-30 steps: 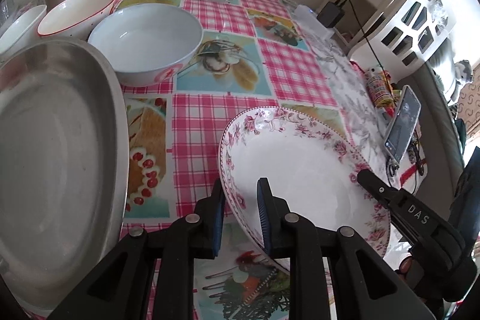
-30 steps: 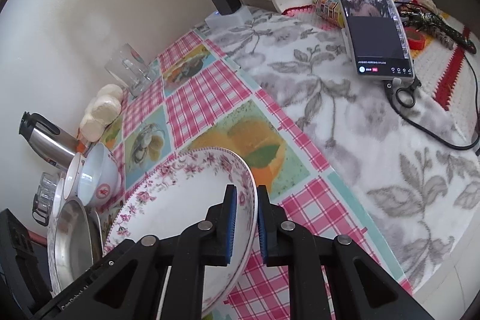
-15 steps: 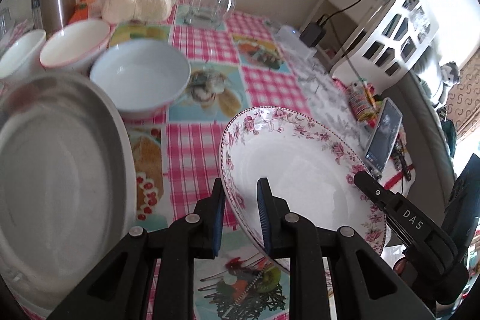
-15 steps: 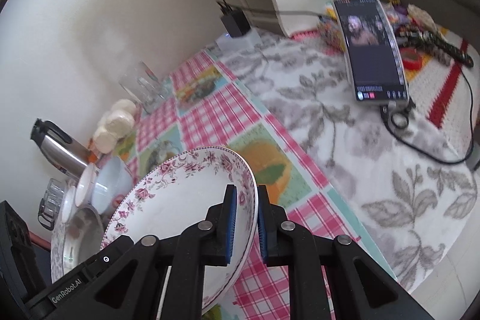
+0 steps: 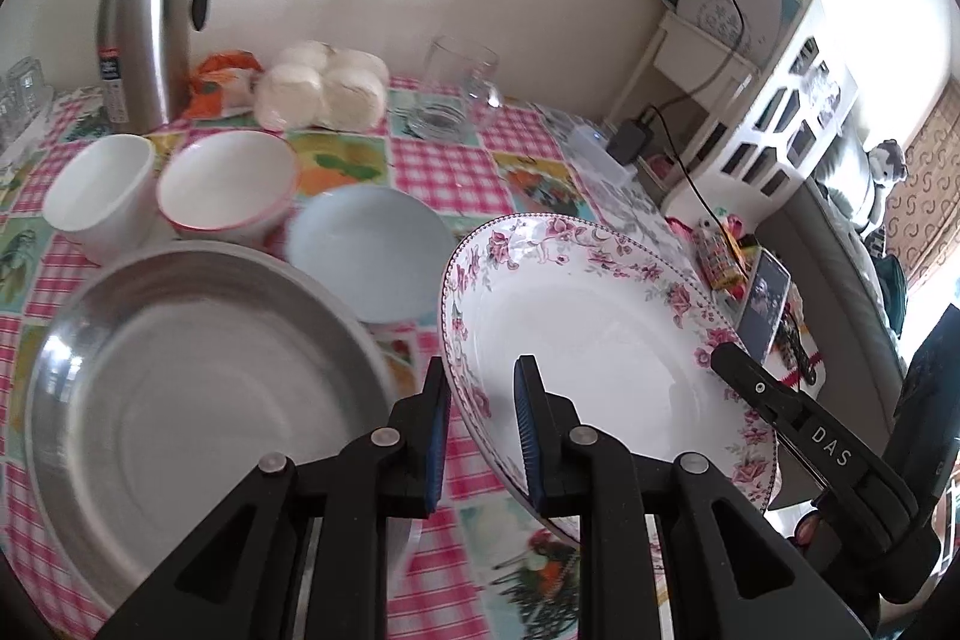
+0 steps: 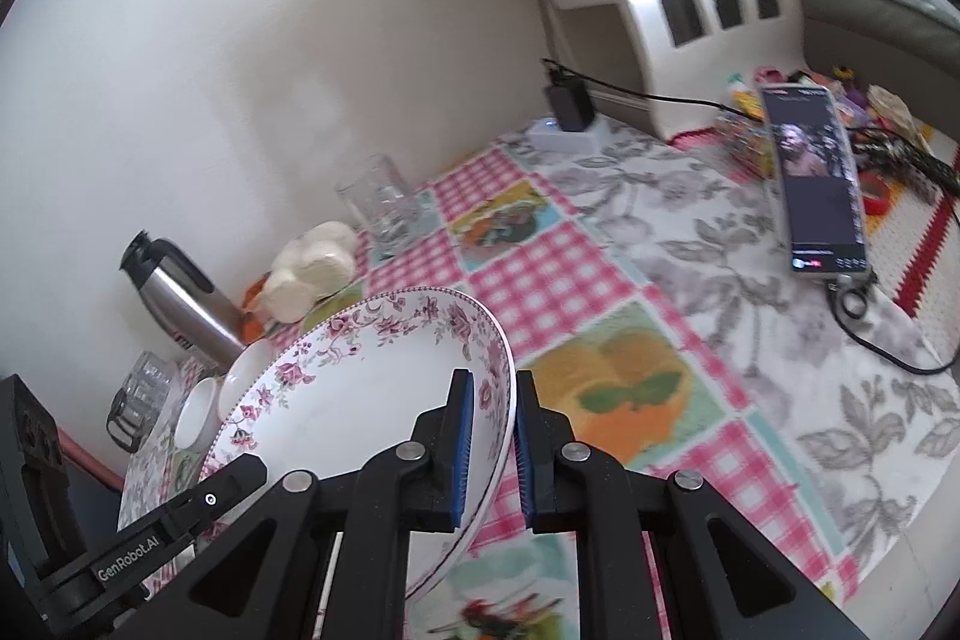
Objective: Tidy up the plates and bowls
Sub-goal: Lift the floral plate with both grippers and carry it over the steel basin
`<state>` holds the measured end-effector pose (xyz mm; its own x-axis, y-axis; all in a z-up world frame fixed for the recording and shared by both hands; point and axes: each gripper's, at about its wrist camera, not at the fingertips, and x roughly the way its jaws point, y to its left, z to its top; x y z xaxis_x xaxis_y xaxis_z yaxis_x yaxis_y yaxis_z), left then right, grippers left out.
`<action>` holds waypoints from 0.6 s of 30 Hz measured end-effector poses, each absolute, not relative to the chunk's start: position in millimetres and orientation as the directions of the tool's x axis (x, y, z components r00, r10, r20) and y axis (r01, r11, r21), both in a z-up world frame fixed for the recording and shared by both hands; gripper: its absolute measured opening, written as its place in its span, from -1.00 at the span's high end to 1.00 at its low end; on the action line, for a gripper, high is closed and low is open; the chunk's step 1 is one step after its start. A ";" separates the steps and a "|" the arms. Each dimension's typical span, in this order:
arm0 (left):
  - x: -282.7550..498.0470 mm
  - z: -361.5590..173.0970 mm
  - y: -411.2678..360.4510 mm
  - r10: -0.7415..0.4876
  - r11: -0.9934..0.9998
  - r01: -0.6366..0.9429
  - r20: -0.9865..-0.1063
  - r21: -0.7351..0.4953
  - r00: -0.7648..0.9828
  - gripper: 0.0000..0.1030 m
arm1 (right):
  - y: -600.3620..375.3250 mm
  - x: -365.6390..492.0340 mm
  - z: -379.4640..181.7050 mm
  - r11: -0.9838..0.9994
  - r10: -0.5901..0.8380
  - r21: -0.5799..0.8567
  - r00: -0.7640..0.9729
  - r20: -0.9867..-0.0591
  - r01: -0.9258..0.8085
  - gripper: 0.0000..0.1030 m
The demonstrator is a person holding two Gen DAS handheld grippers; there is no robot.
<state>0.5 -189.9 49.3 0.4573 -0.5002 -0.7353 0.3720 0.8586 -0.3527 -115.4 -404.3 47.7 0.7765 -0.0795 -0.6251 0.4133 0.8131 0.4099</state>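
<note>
Both claws are gripping the floral plate (image 5: 600, 328) by opposite rim edges: left claw (image 5: 480, 430), right claw (image 6: 492, 445). The steel pan (image 5: 192, 400) is lying just beside the plate.

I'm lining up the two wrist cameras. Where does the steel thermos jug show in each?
Left wrist: steel thermos jug stands upper left, against the wall, behind the bowls.
Right wrist: the jug appears middle left, leaning in the picture, beyond the floral plate.
Shared landmark: the clear glass by the wall.
</note>
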 end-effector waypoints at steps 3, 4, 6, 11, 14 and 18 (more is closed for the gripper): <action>3.9 52.0 -172.4 -0.495 0.863 0.360 -0.734 -0.354 0.465 0.57 | -387.7 -107.4 50.5 0.827 -0.067 0.399 0.775 -0.629 0.395 0.73; 5.4 52.6 -166.4 -0.491 0.866 0.357 -0.734 -0.351 0.469 0.57 | -383.2 -105.3 50.9 0.831 -0.062 0.397 0.774 -0.631 0.390 0.73; 7.3 53.3 -155.0 -0.483 0.871 0.353 -0.734 -0.343 0.478 0.57 | -370.8 -98.7 52.5 0.839 -0.052 0.390 0.771 -0.635 0.378 0.73; 13.4 52.8 -127.4 -0.458 0.884 0.337 -0.740 -0.323 0.493 0.57 | -343.8 -84.5 53.1 0.855 -0.024 0.384 0.764 -0.644 0.350 0.73; 17.6 50.8 -105.8 -0.445 0.892 0.321 -0.746 -0.319 0.495 0.57 | -326.4 -74.7 52.4 0.867 -0.005 0.374 0.757 -0.654 0.329 0.73; 22.6 48.0 -81.3 -0.429 0.901 0.296 -0.752 -0.316 0.501 0.57 | -301.5 -61.3 50.8 0.882 0.018 0.361 0.746 -0.666 0.302 0.73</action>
<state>22.6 -81.3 48.0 0.5007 -0.4286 -0.7521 0.2964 0.9012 -0.3162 -61.3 -301.5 50.8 0.7455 0.0175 -0.6662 0.3021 0.8822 0.3612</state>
